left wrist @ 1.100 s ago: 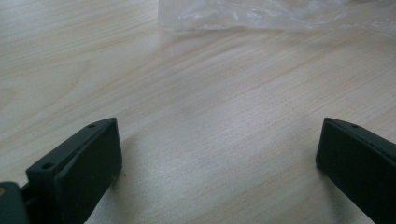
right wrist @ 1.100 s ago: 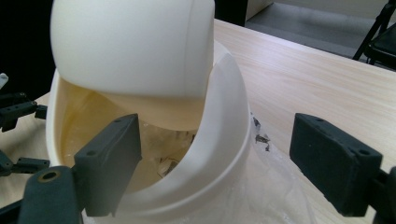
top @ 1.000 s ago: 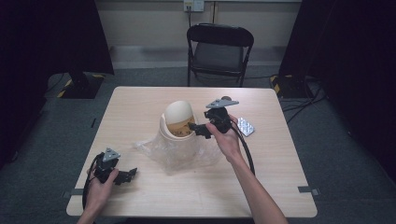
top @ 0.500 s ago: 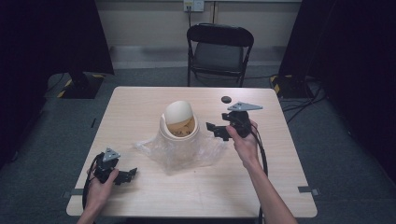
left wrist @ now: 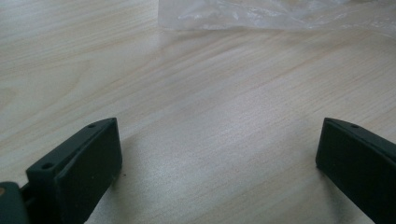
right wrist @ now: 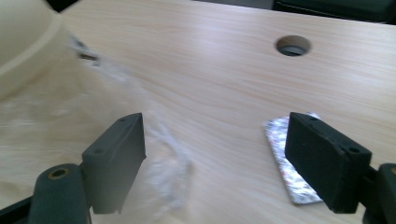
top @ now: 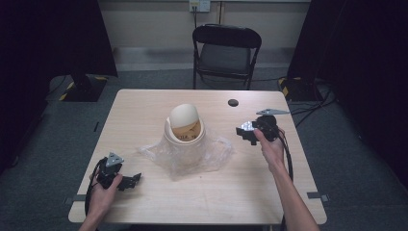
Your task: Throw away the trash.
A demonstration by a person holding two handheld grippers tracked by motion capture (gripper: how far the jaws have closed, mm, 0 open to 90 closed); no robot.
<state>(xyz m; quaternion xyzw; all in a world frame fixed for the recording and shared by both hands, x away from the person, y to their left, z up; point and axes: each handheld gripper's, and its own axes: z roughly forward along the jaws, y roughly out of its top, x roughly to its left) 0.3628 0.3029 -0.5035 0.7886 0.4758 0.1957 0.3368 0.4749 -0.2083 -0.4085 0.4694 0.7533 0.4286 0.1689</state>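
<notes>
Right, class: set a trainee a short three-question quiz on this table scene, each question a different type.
1. True or false: the left tongs grip the bag.
2. Which silver thing lies by the right tongs? A) blister pack B) spoon C) coin
3. Fill in: the clear bag is spread around the foot of the ____.

Key:
1. False: they stand open over bare table.
2. A. It lies flat, partly under one jaw; the right tongs have just been closing a little but are open, pressing on nothing.
3. Bin.
</notes>
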